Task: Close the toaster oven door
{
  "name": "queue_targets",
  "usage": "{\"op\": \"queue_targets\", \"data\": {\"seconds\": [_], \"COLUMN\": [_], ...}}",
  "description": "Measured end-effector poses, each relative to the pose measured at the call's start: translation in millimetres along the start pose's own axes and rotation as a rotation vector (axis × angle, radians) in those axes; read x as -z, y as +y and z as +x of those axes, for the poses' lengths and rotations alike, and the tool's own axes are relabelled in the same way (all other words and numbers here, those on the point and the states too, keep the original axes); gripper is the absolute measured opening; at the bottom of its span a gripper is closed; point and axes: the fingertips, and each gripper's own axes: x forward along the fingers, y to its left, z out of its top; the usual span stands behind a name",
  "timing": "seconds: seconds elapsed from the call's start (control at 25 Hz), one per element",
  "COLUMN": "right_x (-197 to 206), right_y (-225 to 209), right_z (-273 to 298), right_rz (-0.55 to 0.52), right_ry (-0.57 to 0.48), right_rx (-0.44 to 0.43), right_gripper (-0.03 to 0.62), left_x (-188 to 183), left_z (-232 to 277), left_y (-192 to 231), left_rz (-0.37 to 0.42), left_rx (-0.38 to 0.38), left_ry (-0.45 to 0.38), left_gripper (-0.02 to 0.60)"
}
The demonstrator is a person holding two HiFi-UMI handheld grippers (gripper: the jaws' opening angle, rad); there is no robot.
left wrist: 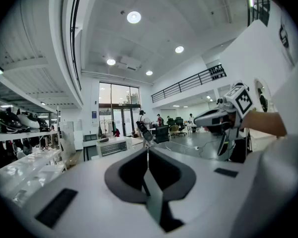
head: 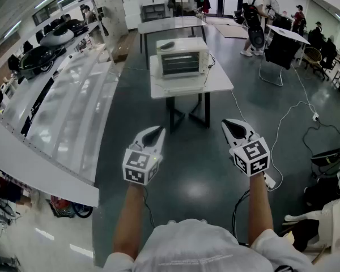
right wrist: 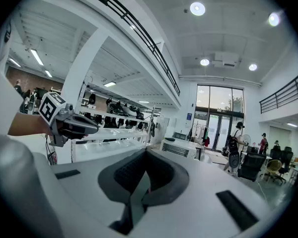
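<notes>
Tongs clenched on nothing: left tongs (head: 157, 131) and right tongs (head: 230, 123) side by side, well short of the toaster oven (head: 182, 56). Under the toaster oven, a white counter (head: 215, 85).

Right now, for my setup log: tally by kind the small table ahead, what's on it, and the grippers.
White boxy metal toaster oven: 1
Small dark flat object on its top: 1
White square table on dark legs: 1
White handheld grippers with marker cubes: 2 (left gripper, right gripper)
Total: 5
</notes>
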Motion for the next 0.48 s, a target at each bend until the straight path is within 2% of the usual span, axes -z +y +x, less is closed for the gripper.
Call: {"op": "queue_targets", "data": {"seconds": [0.48], "right_x": [6.4], "right_y": [0.3], "right_z": [2.5], "right_rz": [0.012], "right_ry": [0.004], "right_rx": [-0.007], "right_gripper": [0.012], "left_x": [9.8], "left_z": [5.8], "left_y": [-1.7], "left_rz": [-0.001], "left_rx": [0.019], "left_ry": [0.029], "left_gripper": [0.020]}}
